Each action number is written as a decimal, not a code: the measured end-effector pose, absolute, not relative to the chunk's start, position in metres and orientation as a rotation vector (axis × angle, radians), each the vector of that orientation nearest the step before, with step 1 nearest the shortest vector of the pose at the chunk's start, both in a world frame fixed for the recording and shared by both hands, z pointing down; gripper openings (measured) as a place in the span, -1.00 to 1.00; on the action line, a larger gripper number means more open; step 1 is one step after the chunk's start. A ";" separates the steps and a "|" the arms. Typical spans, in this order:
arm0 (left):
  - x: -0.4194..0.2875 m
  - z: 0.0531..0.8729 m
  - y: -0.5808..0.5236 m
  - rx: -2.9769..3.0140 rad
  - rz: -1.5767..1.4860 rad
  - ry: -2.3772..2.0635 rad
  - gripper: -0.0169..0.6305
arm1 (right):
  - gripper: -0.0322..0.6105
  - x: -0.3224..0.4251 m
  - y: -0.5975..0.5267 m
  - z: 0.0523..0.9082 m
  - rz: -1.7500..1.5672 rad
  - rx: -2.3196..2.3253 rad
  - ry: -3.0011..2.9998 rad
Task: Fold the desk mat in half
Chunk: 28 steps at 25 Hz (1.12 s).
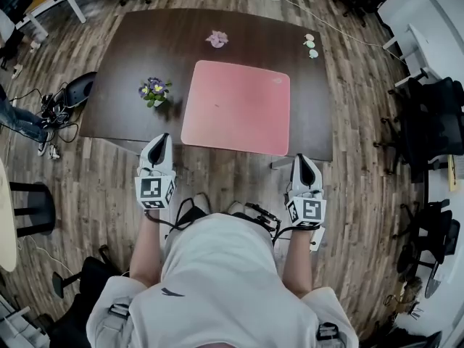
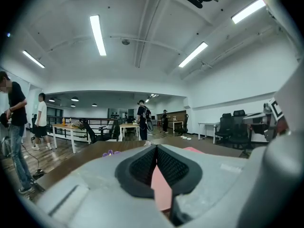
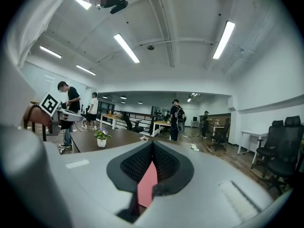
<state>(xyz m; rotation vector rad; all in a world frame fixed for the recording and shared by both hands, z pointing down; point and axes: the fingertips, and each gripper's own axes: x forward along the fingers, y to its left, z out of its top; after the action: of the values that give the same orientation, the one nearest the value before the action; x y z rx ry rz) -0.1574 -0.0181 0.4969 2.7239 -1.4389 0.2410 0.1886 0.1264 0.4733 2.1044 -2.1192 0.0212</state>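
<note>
**Both claws pressed shut at the near edge, mat lying flat**

I stand at the near side of a dark wooden table [image 1: 130,42] and hold a claw in each hand. The pink desk mat [image 1: 235,107] lies flat and unfolded on the table, right of the table's middle. Its near edge runs close along the table's near edge.

My left gripper [image 1: 162,140] points at the table's near edge, just left of the mat's near-left corner. My right gripper [image 1: 301,159] points at the same edge, just right of the mat's near-right corner. Both are beside the mat and not on it. I cannot tell whether either tip touches the wood.

In the left gripper view, my jaws are pressed together, the black ribbed pads meeting along one seam. A strip of pink shows through the gap beneath them. The right gripper view shows the same: pads closed on each other, with a pink sliver below the seam.

A small potted plant [image 1: 154,90] with purple flowers stands on the table, left of the mat and apart from it. A pale pink thing [image 1: 217,39] lies near the far edge, and a few small round pieces [image 1: 310,46] sit at the far right corner. Black office chairs [image 1: 435,122] stand on the wooden floor to my right. Both gripper views show people standing among desks farther off in the room.
</note>
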 end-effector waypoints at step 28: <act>-0.088 0.497 -0.156 2.699 0.263 -1.456 -0.92 | -0.89 0.258 -0.034 0.482 0.038 2.016 -2.169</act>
<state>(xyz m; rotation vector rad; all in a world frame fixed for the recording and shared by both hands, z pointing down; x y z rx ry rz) -0.0884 -0.1561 0.4974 2.6988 -1.4565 0.2628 0.2581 -0.0338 0.4823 2.0156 -2.1693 0.0384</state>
